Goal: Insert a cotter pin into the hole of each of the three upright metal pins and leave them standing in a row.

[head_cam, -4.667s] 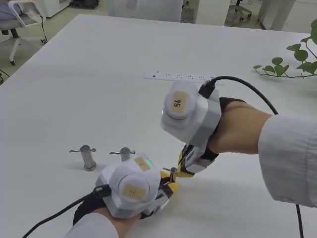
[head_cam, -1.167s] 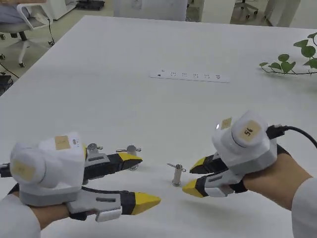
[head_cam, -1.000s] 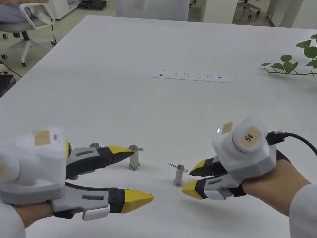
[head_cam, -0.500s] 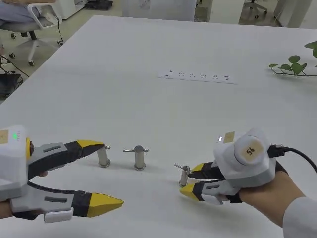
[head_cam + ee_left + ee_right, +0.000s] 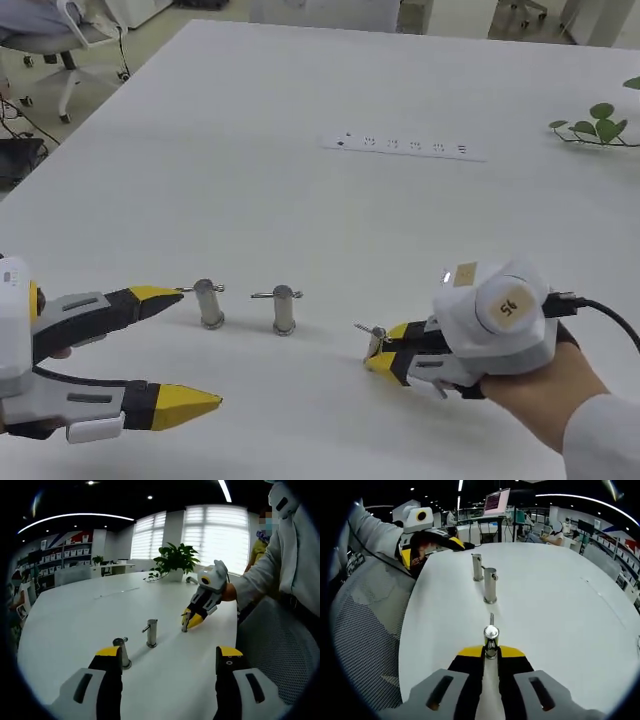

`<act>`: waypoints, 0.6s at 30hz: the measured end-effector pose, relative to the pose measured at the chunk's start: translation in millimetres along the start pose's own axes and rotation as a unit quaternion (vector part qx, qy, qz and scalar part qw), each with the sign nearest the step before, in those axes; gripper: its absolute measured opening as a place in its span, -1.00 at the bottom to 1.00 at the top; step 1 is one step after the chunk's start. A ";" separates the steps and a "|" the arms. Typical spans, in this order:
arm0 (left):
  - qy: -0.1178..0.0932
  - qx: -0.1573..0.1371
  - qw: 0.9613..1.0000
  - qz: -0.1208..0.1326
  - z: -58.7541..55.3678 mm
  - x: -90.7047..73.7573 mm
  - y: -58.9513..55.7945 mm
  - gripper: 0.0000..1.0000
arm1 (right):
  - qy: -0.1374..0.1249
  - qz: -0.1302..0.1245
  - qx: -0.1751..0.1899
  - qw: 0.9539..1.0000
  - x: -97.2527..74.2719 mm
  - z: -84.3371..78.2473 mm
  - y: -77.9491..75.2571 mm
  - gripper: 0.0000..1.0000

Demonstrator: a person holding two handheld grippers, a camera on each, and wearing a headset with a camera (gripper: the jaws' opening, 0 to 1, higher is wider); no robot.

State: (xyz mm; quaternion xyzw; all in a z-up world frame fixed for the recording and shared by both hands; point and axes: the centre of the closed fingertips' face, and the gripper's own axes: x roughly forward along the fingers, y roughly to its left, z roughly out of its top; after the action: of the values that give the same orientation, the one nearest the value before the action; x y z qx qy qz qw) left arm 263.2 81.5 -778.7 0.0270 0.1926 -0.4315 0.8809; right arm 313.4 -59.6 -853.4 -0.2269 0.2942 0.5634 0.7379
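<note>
My right hand-held gripper (image 5: 380,360) has closed up since half a second ago. Then its yellow tips stood apart on either side of the third pin (image 5: 377,341); now they pinch its shaft, and the right gripper view shows both jaws pressed against it. That pin stands upright on the white surface (image 5: 300,200), to the right of the middle pin (image 5: 284,310), with its cotter pin (image 5: 364,328) through the top.

My left hand-held gripper (image 5: 197,347) has drawn back. A second ago its upper jaw reached as far as the middle pin; now that tip sits just beyond the left pin (image 5: 209,303), which stands just left of the middle pin. Its jaws gape wide with nothing between them.

The sticker (image 5: 510,305) on the right hand-held gripper's round cap reads what looks like "56". The power strip (image 5: 405,147) lies well beyond the middle pin, and its markings are too small to read.
</note>
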 end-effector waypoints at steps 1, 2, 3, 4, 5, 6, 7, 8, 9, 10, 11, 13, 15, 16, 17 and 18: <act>-0.001 -0.003 1.000 -0.001 -0.3 -0.3 -0.2 0.52 | 0.001 0.002 -0.002 1.000 0.4 0.1 -0.3 -0.77; -0.001 -0.003 1.000 -0.001 -0.4 -0.4 -0.2 0.52 | 0.000 0.002 -0.007 1.000 0.1 0.7 -0.5 -0.77; 0.000 -0.003 1.000 -0.001 -1.0 -0.9 0.1 0.52 | 0.000 0.002 -0.012 1.000 0.1 1.1 -1.4 -0.77; 0.000 -0.004 1.000 -0.001 -1.3 -1.0 -0.1 0.52 | -0.001 0.004 -0.016 1.000 0.1 1.6 -1.3 -0.78; 0.000 -0.005 1.000 -0.002 -1.4 -1.4 -0.4 0.52 | -0.002 0.007 -0.019 1.000 0.3 1.9 -1.2 -0.78; 0.001 -0.006 1.000 -0.002 -1.6 -1.5 -0.5 0.51 | -0.004 0.011 -0.022 1.000 0.4 2.5 -1.4 -0.78; 0.002 -0.006 1.000 -0.003 -2.3 -2.0 -0.6 0.50 | -0.003 0.015 -0.030 0.999 0.6 2.7 -2.3 -0.79; 0.003 -0.006 1.000 -0.003 -2.4 -2.2 -0.8 0.50 | -0.003 0.019 -0.038 0.999 0.7 3.1 -4.0 -0.79; 0.002 -0.006 1.000 -0.003 -2.3 -2.4 -0.7 0.50 | -0.003 0.020 -0.044 0.999 0.9 3.8 -5.6 -0.80; 0.001 -0.006 1.000 -0.003 -1.9 -2.6 -0.7 0.50 | -0.005 0.021 -0.050 0.999 1.4 4.8 -7.2 -0.80; 0.001 -0.007 1.000 -0.002 -1.6 -2.8 -0.6 0.50 | -0.004 0.023 -0.054 0.998 1.9 5.9 -9.0 -0.80; 0.001 -0.008 1.000 -0.002 -1.5 -3.3 -0.6 0.49 | -0.002 0.027 -0.068 0.997 2.6 7.8 -11.7 -0.80; 0.001 -0.008 1.000 -0.002 -1.9 -3.7 -0.7 0.49 | -0.003 0.031 -0.072 0.997 4.1 9.6 -14.9 -0.81; 0.001 -0.009 1.000 -0.002 -1.9 -3.9 -0.8 0.49 | -0.003 0.034 -0.072 0.997 4.9 10.6 -16.4 -0.81; 0.001 -0.009 1.000 -0.002 -2.0 -4.2 -0.6 0.49 | -0.003 0.038 -0.071 0.997 5.6 11.7 -17.3 -0.81; 0.002 -0.009 1.000 -0.002 -2.2 -4.5 -0.3 0.49 | -0.005 0.042 -0.072 0.996 7.6 13.4 -18.9 -0.81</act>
State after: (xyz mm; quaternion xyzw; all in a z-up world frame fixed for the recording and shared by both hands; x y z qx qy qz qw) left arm 259.8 85.1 -779.0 0.0193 0.1981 -0.4310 0.8801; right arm 335.5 -50.4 -848.8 -0.2646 0.2583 0.6145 0.6969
